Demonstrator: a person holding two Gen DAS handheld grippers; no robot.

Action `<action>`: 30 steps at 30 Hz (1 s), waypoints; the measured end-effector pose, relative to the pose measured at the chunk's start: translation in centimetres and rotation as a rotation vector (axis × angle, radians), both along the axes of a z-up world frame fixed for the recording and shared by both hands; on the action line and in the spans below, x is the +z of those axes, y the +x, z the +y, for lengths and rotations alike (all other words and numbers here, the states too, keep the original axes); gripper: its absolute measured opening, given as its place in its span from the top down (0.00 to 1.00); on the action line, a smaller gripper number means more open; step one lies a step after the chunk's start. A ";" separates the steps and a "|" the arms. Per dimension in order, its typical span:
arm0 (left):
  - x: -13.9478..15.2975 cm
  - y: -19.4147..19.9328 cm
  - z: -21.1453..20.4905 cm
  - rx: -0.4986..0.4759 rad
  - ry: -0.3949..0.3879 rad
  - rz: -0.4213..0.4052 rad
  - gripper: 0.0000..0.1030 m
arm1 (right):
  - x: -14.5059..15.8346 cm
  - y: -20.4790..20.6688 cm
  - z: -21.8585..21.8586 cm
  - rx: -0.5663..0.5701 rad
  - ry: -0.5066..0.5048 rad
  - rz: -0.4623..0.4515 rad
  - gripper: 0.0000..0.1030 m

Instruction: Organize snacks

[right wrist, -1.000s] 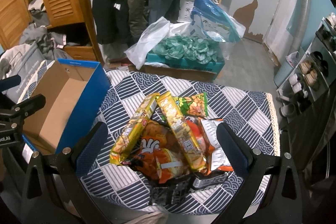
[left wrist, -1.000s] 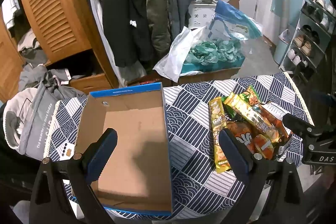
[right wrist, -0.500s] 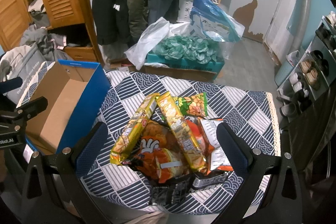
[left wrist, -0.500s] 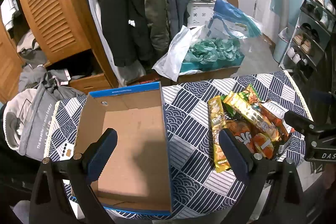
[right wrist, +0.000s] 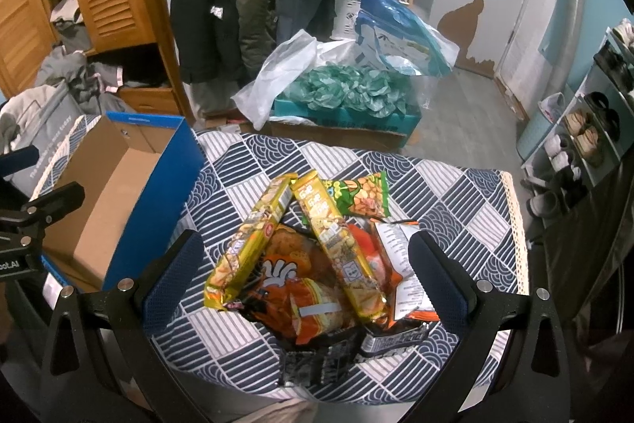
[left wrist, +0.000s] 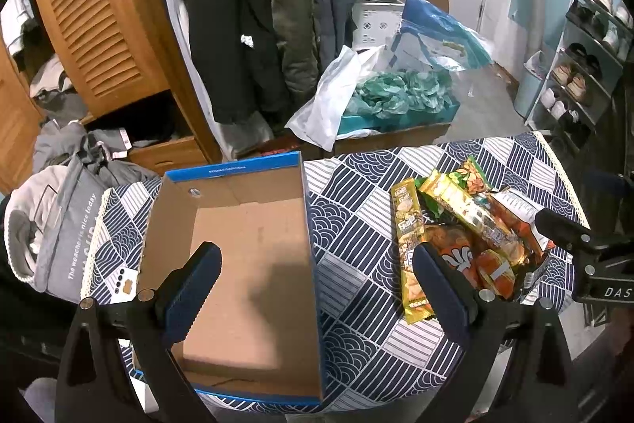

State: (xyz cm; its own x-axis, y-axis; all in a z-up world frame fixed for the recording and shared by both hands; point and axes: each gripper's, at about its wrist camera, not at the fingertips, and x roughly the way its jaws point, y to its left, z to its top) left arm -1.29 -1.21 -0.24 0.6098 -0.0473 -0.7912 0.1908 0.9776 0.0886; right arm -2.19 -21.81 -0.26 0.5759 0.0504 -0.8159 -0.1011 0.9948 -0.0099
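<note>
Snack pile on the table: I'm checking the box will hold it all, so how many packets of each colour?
Yellow packets: 2
Green packet: 1
Orange bags: 2
Black packet, partly buried: at least 1
Total: at least 6

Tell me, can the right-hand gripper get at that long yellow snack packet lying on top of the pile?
Probably yes. The right gripper is open above the pile, and the long yellow packet lies on top, uncovered, between its fingers.

I see glossy foil snack packs (right wrist: pixel 317 264), matt brown cardboard box (left wrist: pixel 253 264) w/ blue outer skin, woven cloth table cover (right wrist: pixel 455 193).
</note>
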 end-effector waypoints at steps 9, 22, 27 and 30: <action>-0.3 -0.4 -0.2 -0.002 -0.001 0.004 0.05 | -0.3 -0.1 -0.3 -0.003 0.000 0.001 0.02; -0.1 0.3 -0.6 -0.011 -0.006 0.027 0.05 | -0.8 -0.3 -1.4 -0.012 -0.003 0.009 0.02; -0.6 1.0 -0.8 -0.008 0.006 0.039 0.05 | -1.1 -0.3 -2.0 -0.012 -0.014 0.013 0.02; -1.4 1.9 -1.0 -0.003 0.009 0.068 0.05 | -1.4 -0.1 -2.6 -0.010 -0.018 0.022 0.02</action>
